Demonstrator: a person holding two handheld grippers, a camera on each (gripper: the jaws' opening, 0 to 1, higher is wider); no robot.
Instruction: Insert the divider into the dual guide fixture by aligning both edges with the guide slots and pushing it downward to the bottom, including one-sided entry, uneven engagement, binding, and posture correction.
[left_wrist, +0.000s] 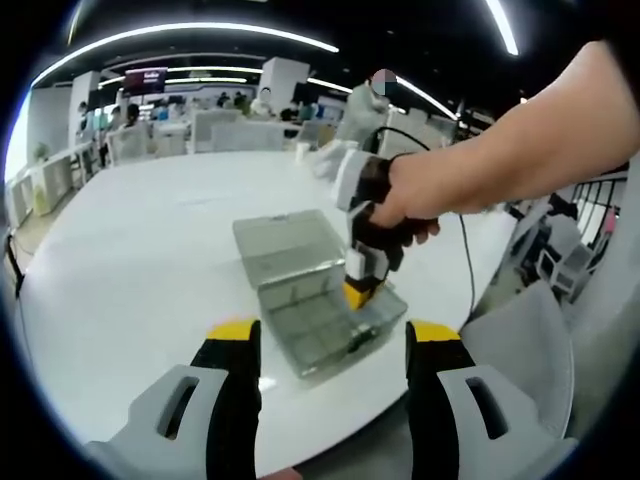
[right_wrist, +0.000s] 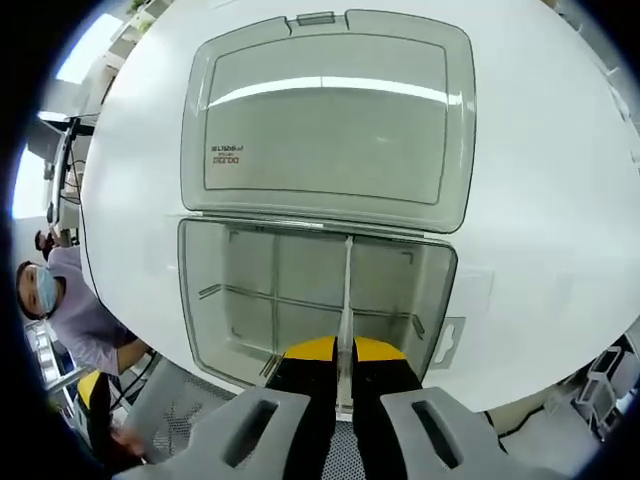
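A clear grey plastic box (left_wrist: 322, 318) lies on the white table (left_wrist: 130, 270) with its lid (right_wrist: 325, 115) folded open flat. Its tray (right_wrist: 232, 262) has slotted walls and thin partitions crossing inside. My right gripper (right_wrist: 343, 352) is shut on a thin clear divider (right_wrist: 347, 290), which stands on edge and runs from the jaws to the tray's far wall. In the left gripper view a hand holds the right gripper (left_wrist: 361, 291) down over the right side of the tray. My left gripper (left_wrist: 333, 340) hangs open and empty just short of the box, near the table edge.
The round white table extends far to the left and back. A grey chair (left_wrist: 520, 355) stands at the table's right edge. A seated person in a mask (right_wrist: 60, 310) is beside the table. Other people and white furniture (left_wrist: 215, 128) stand far behind.
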